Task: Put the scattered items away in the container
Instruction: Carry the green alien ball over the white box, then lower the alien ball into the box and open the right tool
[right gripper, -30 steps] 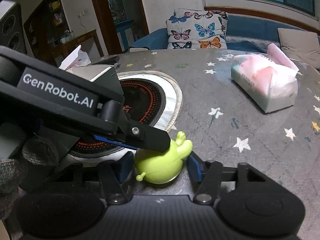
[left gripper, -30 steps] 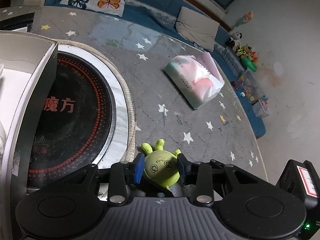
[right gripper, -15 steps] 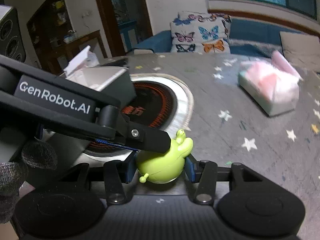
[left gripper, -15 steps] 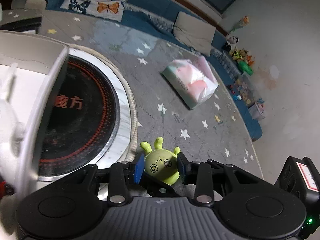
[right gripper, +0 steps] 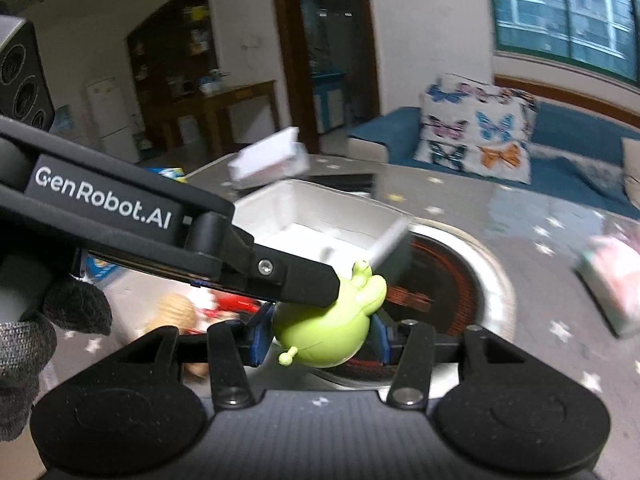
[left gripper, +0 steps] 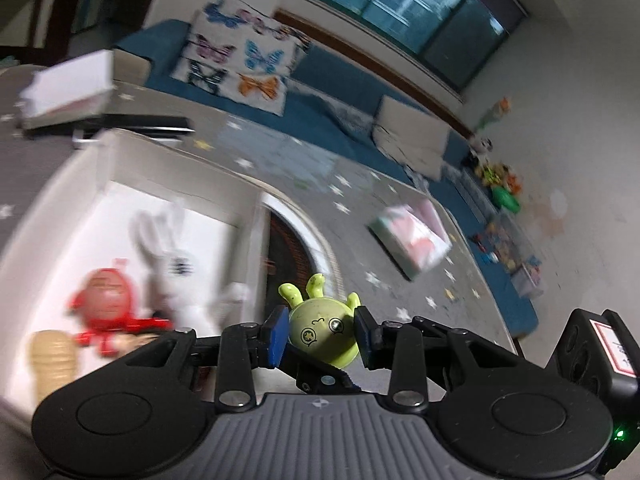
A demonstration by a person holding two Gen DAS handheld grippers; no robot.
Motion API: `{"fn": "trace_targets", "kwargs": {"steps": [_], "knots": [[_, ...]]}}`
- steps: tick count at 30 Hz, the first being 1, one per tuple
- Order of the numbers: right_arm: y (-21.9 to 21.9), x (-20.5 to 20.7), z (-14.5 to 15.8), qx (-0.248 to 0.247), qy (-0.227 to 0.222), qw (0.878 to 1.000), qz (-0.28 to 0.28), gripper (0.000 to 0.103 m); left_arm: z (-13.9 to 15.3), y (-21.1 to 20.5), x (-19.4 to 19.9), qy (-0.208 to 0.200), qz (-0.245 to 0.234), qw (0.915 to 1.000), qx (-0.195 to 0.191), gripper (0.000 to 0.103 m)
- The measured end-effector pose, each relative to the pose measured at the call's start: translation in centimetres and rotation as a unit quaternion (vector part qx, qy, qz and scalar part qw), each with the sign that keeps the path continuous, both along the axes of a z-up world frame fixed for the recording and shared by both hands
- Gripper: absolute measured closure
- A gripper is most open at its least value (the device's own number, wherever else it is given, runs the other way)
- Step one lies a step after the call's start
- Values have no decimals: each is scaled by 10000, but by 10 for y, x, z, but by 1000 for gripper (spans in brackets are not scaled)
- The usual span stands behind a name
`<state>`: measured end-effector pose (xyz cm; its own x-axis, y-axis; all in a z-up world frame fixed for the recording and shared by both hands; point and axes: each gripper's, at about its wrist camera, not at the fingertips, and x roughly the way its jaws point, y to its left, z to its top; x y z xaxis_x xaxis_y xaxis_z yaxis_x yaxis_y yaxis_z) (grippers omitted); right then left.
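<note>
The green toy (right gripper: 322, 330) is pinched between the pads of the right gripper (right gripper: 320, 338), clear of the table (right gripper: 520, 344); the left gripper (left gripper: 319, 334) also flanks it, though pad contact cannot be told. Only the left view shows the toy's face and, inside the white box (left gripper: 192, 196), a red figure (left gripper: 108, 304) and white rabbit (left gripper: 168, 248). A gloved hand (right gripper: 36, 340) is seen only from the right.

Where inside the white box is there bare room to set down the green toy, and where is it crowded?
Free: the box floor toward its far wall, beyond the rabbit. Crowded: the near end, where the red toy, rabbit and cone cluster. The green toy sits between both grippers' jaws.
</note>
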<state>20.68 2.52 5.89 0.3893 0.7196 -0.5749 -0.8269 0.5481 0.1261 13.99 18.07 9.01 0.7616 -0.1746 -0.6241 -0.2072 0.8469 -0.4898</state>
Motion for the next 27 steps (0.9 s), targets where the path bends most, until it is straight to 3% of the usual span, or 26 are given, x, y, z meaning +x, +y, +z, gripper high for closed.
{"fn": "trace_targets", "kwargs": {"steps": [12,27], "knots": [[92,-49,-15,-216,79,9964,813,54,-20,80,-60,154,763,9967,-239,65],[120,-46,-36,-518,129,9941,949,54,-44,106,-62,273,843,9945,-550,65]]}}
